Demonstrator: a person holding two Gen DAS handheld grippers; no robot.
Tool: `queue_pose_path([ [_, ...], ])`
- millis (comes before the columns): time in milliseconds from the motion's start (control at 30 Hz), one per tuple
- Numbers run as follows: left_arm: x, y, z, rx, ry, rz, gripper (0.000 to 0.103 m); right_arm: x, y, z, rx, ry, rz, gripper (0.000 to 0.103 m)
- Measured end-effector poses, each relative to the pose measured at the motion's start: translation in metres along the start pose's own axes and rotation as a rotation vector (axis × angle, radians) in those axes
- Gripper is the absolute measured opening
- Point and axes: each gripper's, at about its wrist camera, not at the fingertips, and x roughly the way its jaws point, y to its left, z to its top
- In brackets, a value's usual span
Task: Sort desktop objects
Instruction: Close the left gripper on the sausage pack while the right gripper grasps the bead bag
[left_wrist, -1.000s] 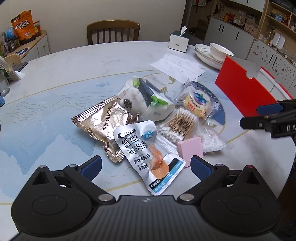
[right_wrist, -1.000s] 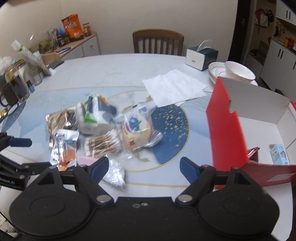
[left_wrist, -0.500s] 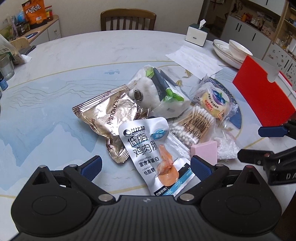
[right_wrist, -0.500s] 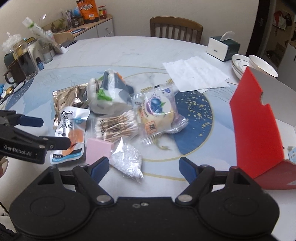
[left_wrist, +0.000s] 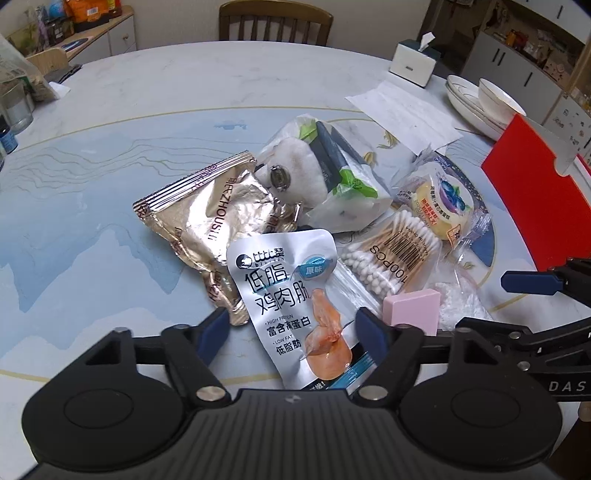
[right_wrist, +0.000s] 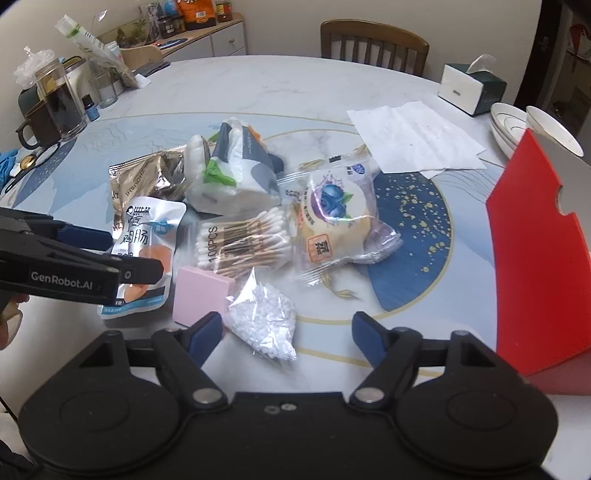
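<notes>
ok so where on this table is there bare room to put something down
Bare: the dark blue patch between the blueberry cake packet and the red box, and the far tabletop toward the chair. Crowded: the pile around the cotton swabs.

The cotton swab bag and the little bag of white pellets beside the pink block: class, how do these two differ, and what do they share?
The cotton swab bag holds long wooden-stemmed swabs packed in parallel; the bag of white pellets holds tiny loose grains.
The cotton swab bag carries a barcode and "100PCS" print; the bag of white pellets looks unprinted.
The cotton swab bag is fuller and flatter; the bag of white pellets is smaller and crumpled.
Both are clear plastic, lying on the table.
</notes>
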Motion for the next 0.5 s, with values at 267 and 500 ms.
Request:
queue_pose_path([
  [267, 0.001, -0.0024, -0.0018, 0.005, 0.016, -0.006, 0.054, 0.0071, 0.0002, 0.0014, -0.016, 0.02, 0.032, 0.056],
  [500, -0.0061, 0.0062, -0.0063, -0.026, 0.009, -0.048, 0.04, 0.0066, 0.0006, 0.0024, -0.026, 0.023, 0.053, 0.039],
])
